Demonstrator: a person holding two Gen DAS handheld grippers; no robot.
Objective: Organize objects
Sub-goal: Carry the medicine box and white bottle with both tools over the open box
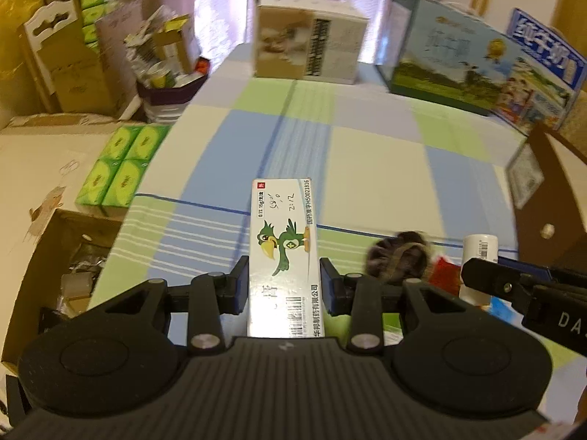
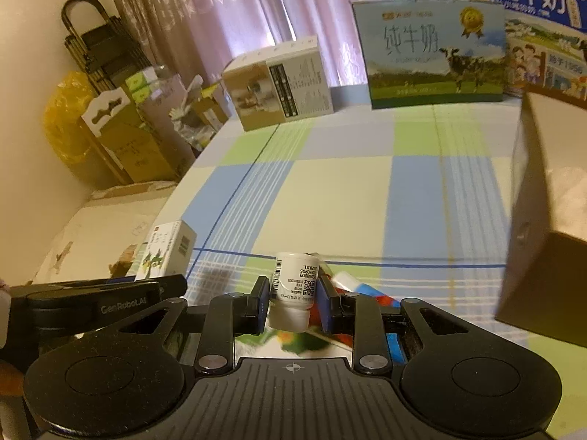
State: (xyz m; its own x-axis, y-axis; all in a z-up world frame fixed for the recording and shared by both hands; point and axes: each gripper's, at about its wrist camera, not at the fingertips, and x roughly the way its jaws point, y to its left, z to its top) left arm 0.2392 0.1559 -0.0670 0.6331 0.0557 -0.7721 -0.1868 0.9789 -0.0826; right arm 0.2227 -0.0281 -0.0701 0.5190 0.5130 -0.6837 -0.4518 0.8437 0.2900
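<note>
White cardboard, the medicine box [image 1: 284, 256] sits clamped in the left gripper [image 1: 284, 286], long axis pointing away over the table's [image 1: 367, 168] near edge. From the right wrist, the right gripper [image 2: 292, 299] grips a small white bottle [image 2: 293, 289], upside down, beside it.

We see the left gripper [image 1: 284, 288] clamped on a white medicine box [image 1: 283, 256] printed with a green bird. Just right of the box lie a dark furry thing [image 1: 400, 256] and a white bottle [image 1: 478, 247], the bottle at the right gripper [image 1: 488, 278].
</note>
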